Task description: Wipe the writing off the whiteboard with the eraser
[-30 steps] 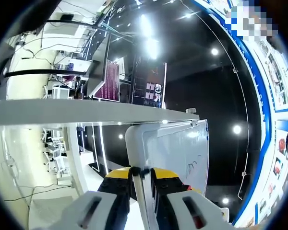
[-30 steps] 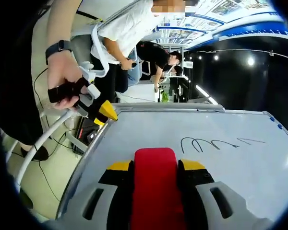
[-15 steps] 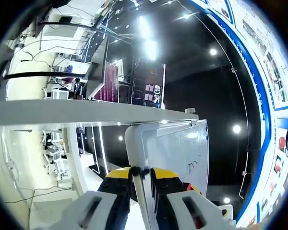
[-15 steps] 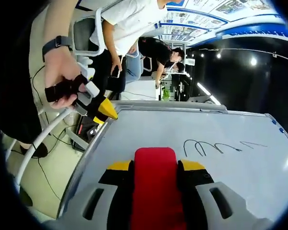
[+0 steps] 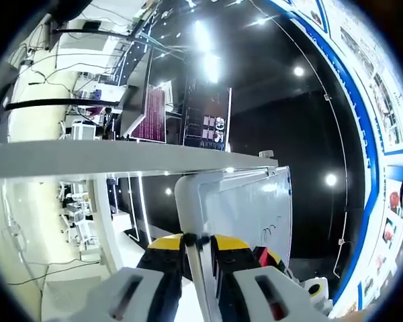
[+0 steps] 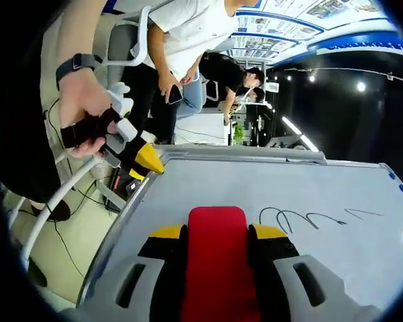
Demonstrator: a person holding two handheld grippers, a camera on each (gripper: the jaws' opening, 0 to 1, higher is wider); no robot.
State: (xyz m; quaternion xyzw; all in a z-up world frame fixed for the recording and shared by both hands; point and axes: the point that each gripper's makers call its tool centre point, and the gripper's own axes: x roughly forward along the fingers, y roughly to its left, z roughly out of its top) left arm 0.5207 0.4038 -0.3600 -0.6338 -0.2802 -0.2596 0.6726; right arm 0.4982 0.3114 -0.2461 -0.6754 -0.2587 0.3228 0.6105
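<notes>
The whiteboard lies wide ahead in the right gripper view, with a black wavy scribble on its right half. My right gripper is shut on a red eraser, which sits low over the board, short of the scribble. My left gripper is shut on the whiteboard's edge, the yellow tips on either side of the frame. In the right gripper view that left gripper grips the board's left corner, held by a hand. The eraser shows by the scribble.
People stand and sit beyond the board's far edge, by a chair. Cables run over the floor to the left. A grey table edge crosses the left gripper view, with monitors above it.
My right gripper has moved forward over the board with the eraser, so the scribble sits nearer. The red eraser has come into the left gripper view. The left gripper still holds the board's edge.
</notes>
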